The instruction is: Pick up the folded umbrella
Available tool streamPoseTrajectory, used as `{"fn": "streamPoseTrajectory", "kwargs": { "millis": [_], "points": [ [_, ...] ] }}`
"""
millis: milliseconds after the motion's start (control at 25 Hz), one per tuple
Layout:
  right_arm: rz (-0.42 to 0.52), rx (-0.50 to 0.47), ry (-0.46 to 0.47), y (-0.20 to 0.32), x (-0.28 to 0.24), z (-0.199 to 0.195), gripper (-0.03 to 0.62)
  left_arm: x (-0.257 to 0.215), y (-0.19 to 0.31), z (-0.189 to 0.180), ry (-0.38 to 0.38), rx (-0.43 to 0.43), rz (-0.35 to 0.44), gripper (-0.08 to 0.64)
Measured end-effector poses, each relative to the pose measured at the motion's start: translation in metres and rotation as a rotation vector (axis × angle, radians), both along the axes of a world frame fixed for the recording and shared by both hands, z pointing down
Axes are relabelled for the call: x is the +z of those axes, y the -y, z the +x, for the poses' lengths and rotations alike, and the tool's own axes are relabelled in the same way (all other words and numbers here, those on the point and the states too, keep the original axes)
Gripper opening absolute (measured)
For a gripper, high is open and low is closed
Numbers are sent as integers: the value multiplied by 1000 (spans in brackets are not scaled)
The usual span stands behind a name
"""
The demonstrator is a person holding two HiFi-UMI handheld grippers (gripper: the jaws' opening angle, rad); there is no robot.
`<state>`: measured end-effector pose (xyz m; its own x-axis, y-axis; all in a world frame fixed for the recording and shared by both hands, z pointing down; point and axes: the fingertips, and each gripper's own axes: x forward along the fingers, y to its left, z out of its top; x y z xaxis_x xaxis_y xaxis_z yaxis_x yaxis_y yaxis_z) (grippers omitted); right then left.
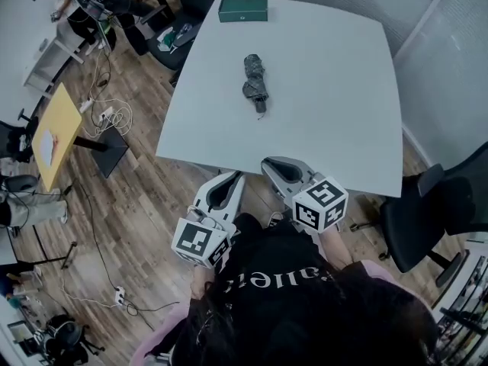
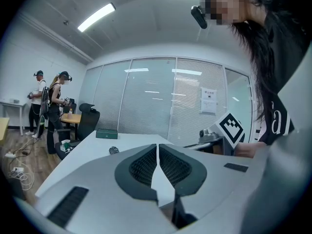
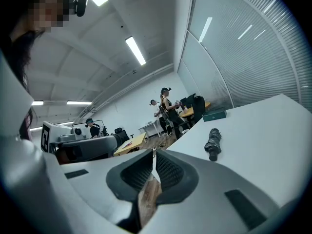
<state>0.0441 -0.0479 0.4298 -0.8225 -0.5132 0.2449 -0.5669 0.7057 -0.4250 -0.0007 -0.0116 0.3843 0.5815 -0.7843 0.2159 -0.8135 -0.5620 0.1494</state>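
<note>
The folded umbrella (image 1: 255, 82) is a dark, crumpled bundle lying near the middle of the white table (image 1: 343, 90), handle end toward me. It also shows small in the left gripper view as the umbrella (image 2: 113, 150), and to the right of the jaws in the right gripper view as the umbrella (image 3: 212, 143). My left gripper (image 1: 233, 177) hovers just off the table's near edge, jaws shut and empty. My right gripper (image 1: 269, 163) is beside it at the edge, also shut with nothing held. Both sit well short of the umbrella.
A green box (image 1: 243, 9) rests at the table's far edge. A black office chair (image 1: 427, 212) stands at the right. A yellow desk (image 1: 53, 132) and cables (image 1: 107, 117) are on the wooden floor at the left. People work at desks in the far left corner.
</note>
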Motion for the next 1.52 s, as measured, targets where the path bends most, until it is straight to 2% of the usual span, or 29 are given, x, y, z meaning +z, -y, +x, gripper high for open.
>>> {"fn": "streamPoseTrajectory", "kwargs": {
  "millis": [200,440,1280,1520],
  "points": [
    [-14,-19,-14,3,7,-8,32,1,10,-4,-11,2,2,31],
    [-32,1,-26,16,15,-11,32,10,24,-2,-40,45,-14,31],
    [-110,203,-109,128,38,-53,32,17,148,-71,-68,207,-40,31],
    [-115,268,-151,164,45,-54,34,20,178,-84,-77,244,-47,31]
  ]
}}
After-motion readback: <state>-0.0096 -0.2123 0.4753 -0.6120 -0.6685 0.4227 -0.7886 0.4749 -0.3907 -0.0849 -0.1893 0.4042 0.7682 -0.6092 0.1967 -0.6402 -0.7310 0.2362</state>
